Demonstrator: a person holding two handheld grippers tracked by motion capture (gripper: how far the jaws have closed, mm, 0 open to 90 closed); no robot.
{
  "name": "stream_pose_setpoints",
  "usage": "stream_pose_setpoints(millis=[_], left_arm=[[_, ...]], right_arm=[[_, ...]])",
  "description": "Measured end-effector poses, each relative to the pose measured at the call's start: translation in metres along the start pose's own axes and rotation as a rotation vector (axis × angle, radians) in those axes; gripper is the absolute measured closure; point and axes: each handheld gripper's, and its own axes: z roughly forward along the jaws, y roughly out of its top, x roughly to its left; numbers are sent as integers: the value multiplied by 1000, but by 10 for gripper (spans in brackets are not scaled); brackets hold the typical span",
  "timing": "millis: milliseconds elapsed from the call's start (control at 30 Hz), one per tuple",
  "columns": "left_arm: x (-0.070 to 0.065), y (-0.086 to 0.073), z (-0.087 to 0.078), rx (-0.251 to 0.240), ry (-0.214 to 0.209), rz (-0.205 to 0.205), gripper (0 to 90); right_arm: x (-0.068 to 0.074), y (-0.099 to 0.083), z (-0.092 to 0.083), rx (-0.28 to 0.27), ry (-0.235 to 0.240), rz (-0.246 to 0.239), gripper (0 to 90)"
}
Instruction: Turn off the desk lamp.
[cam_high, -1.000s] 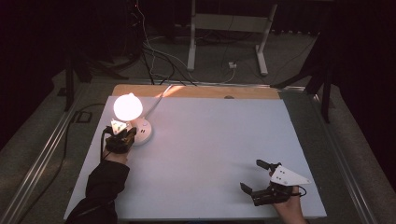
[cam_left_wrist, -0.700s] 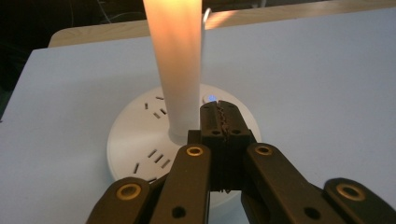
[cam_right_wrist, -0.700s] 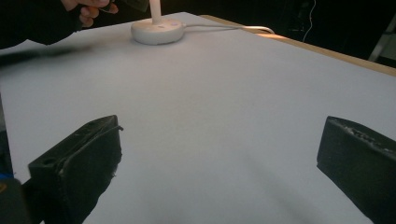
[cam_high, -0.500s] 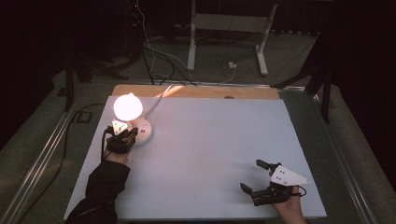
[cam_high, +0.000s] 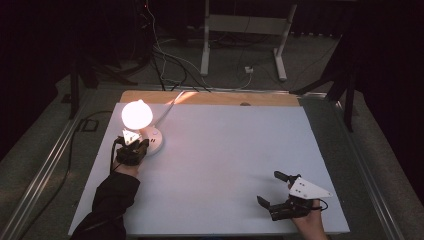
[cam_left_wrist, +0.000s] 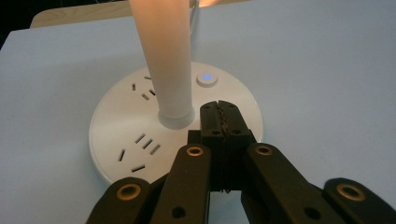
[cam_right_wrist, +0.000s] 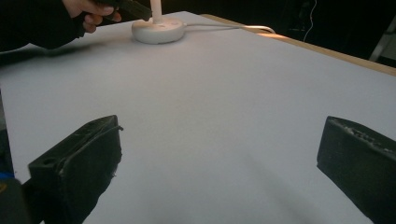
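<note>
A white desk lamp with a glowing round shade (cam_high: 136, 114) stands on a round white base (cam_left_wrist: 121, 126) at the table's far left. The base carries socket slots and a lit blue button (cam_left_wrist: 206, 78). My left gripper (cam_left_wrist: 222, 112) is shut, jaws pressed together with nothing between them, its tips over the base just right of the white stem (cam_left_wrist: 166, 56). In the high view the left gripper (cam_high: 134, 145) sits at the base (cam_high: 154, 140). My right gripper (cam_high: 274, 189) rests open near the front right edge, nothing between its jaws (cam_right_wrist: 219, 158).
The lamp's white cord (cam_high: 170, 102) runs off the back edge of the white table (cam_high: 235, 150). A wooden strip (cam_high: 210, 97) lines the back edge. Beyond are cables and a stand's legs (cam_high: 240, 45) on the dark floor.
The left gripper has drawn back slightly toward the person from the lamp base. The right gripper has stayed still.
</note>
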Motion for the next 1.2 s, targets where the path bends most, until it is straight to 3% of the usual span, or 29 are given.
stream_pose_setpoints(millis=[833, 1000, 1200], left_arm=[[-4, -4, 4, 24, 21, 38, 900], [0, -3, 3, 29, 9, 8, 900], [3, 11, -15, -36, 11, -10, 900]], right_arm=[[0, 0, 0, 3, 0, 3, 0], [0, 0, 0, 4, 1, 2, 0], [-1, 0, 0, 2, 0, 6, 0]])
